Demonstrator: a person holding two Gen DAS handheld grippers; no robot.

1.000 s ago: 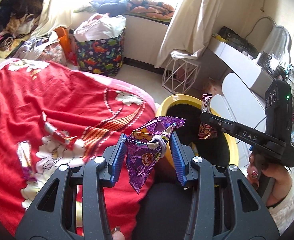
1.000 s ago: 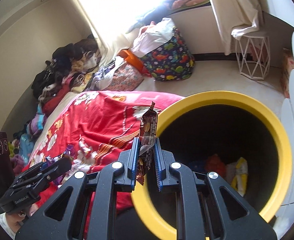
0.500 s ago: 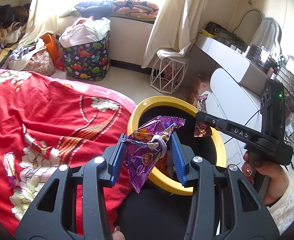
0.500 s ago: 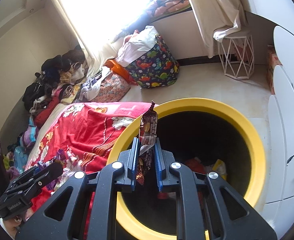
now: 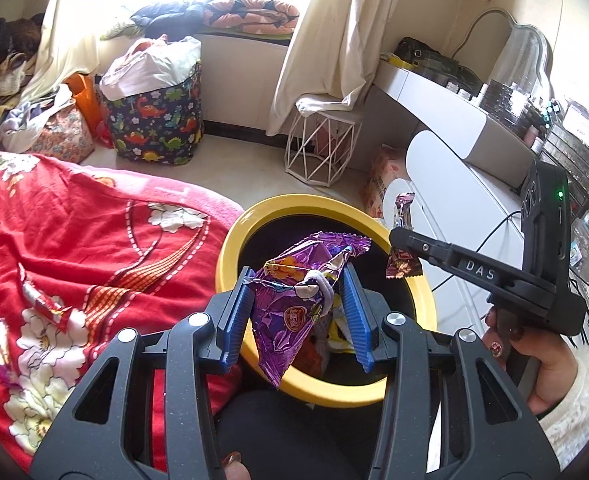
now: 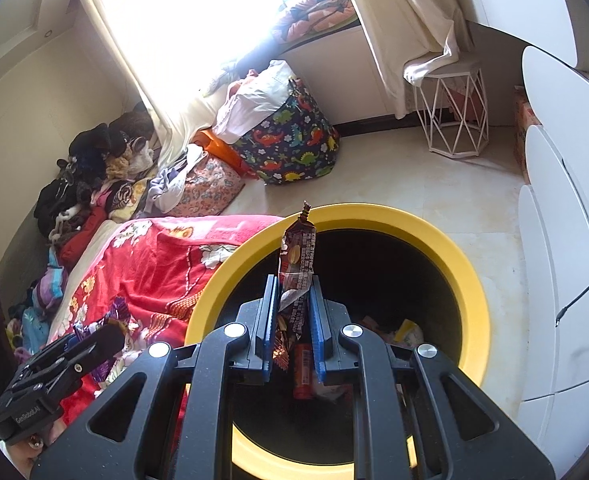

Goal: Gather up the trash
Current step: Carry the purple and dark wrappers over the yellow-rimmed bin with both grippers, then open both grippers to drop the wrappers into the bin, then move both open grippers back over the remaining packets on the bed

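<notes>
Two handheld grippers hang above a yellow-rimmed bin [image 5: 230, 248] beside a bed spread with a red floral blanket [image 5: 74, 240]. The left gripper [image 5: 298, 312] has its blue fingers [image 5: 236, 320] set fairly wide apart, with a crumpled purple wrapper [image 5: 294, 312] caught between them; the wrapper's top flares out above the fingertips and its pointed lower end dangles over the near rim of the bin. The right gripper [image 6: 292, 320] has its fingers drawn narrow and pinched on a dark brown wrapper [image 6: 298, 256], which stands upright out of the jaws over the bin's black opening, close to its left rim. In the left wrist view the same brown wrapper [image 5: 402, 264] hangs at the tip of the right gripper [image 5: 398, 238] over the far right rim of the bin, with the person's hand [image 5: 534, 360] on the handle. Scraps of rubbish [image 6: 406, 330], among them yellow and red pieces, already lie at the bottom of the bin [image 6: 470, 292]. One small red wrapper [image 5: 40, 302] lies on the blanket near its left edge, well apart from the bin. Beyond, on the floor, stand a dinosaur-print basket [image 5: 154, 128] stuffed with bags and a white wire stool [image 5: 322, 144].
</notes>
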